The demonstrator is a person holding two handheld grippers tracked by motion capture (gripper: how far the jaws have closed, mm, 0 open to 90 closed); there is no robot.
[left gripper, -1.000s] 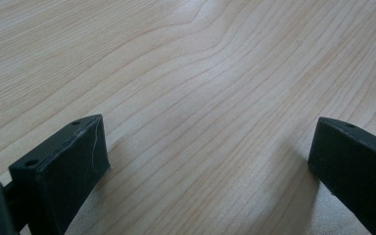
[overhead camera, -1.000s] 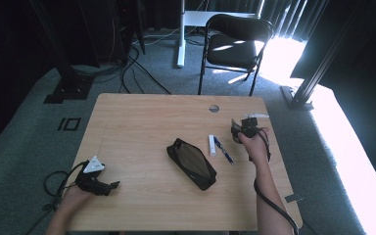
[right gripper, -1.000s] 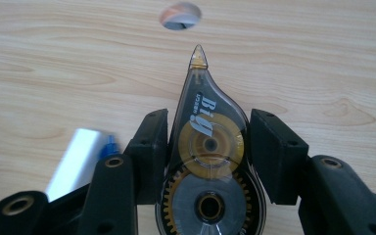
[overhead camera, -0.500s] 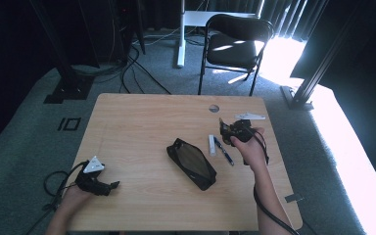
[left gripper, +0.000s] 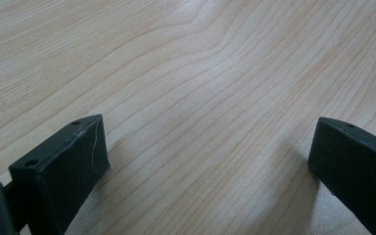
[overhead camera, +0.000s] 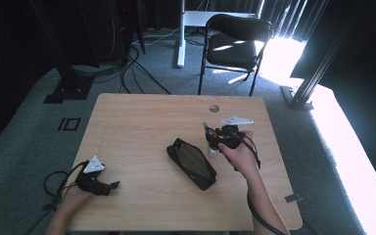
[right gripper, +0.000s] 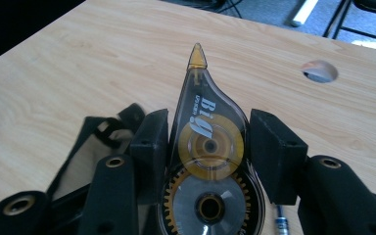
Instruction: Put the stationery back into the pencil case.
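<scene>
Wooden and pale, the table [overhead camera: 142,127] is seen from above with a round cable hole [overhead camera: 214,108] near its far edge. On the carpet beyond it a black chair [overhead camera: 232,44] is lit by sunlight.

Near the table's middle a black pouch [overhead camera: 192,162] is laid open, set at a slant. A pen [right gripper: 281,220] is glimpsed on the wood below the right gripper's jaws in the right gripper view.

At the near left corner the left gripper [overhead camera: 108,186] is held low over the table by a hand [overhead camera: 71,198]. In the left gripper view its 2 jaws are spread wide, with bare wood grain between them and nothing gripped.

Just right of the pouch, the right gripper [overhead camera: 208,138] is held above the table by the other hand [overhead camera: 242,156], its grey plate on top. In the right gripper view a clear correction-tape roller [right gripper: 208,156] is pinched between the 2 jaws, one pad pressed against each side of its body. Its amber tip is pointed away from the camera, over the table, and its yellow reel and toothed wheel are seen through the casing. The roller is thus carried clear of the wood, beside the pouch's far end.
</scene>
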